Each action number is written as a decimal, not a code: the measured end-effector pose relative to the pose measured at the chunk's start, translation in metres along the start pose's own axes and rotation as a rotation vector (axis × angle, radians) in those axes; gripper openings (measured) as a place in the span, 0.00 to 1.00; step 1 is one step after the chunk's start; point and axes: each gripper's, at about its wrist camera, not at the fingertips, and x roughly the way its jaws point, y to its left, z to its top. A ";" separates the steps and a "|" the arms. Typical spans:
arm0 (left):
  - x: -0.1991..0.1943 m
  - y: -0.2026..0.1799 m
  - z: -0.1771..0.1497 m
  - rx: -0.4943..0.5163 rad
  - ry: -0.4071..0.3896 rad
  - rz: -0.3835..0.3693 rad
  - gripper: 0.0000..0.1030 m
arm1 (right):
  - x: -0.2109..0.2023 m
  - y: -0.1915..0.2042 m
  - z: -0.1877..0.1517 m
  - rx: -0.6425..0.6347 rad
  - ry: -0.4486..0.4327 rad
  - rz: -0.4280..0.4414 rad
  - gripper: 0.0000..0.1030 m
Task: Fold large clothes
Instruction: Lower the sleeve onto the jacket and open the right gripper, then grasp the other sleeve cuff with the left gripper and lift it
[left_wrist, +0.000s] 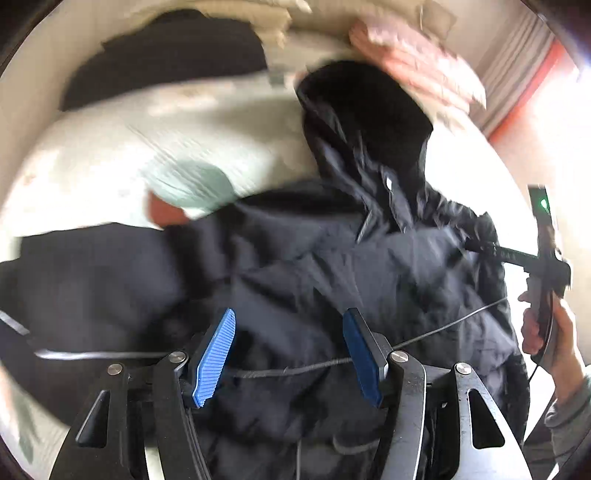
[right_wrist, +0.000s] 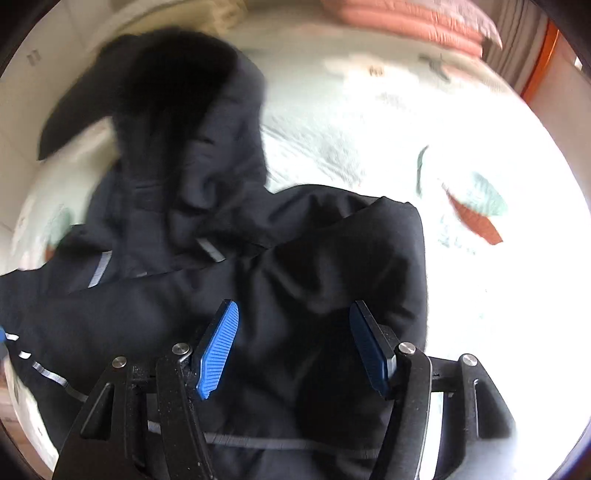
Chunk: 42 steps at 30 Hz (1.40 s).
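On the bed (right_wrist: 369, 122): dark hooded jacket (left_wrist: 332, 266), spread rumpled. Left gripper (left_wrist: 290, 356) and right gripper (right_wrist: 295, 349) above it, jaws apart, holding nothing.

No legible text, label, brand or number appears in either view; pale marks on the right gripper's (left_wrist: 480, 248) arm are too blurred to read.
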 end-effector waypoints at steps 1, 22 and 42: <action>0.016 0.002 -0.001 -0.010 0.035 0.012 0.61 | 0.007 -0.003 -0.003 -0.008 0.018 -0.008 0.64; -0.110 0.236 -0.079 -0.467 -0.095 0.223 0.69 | -0.065 0.099 -0.085 -0.205 -0.051 0.015 0.71; -0.054 0.461 -0.098 -0.894 -0.145 0.155 0.69 | -0.038 0.198 -0.113 -0.315 0.016 0.082 0.71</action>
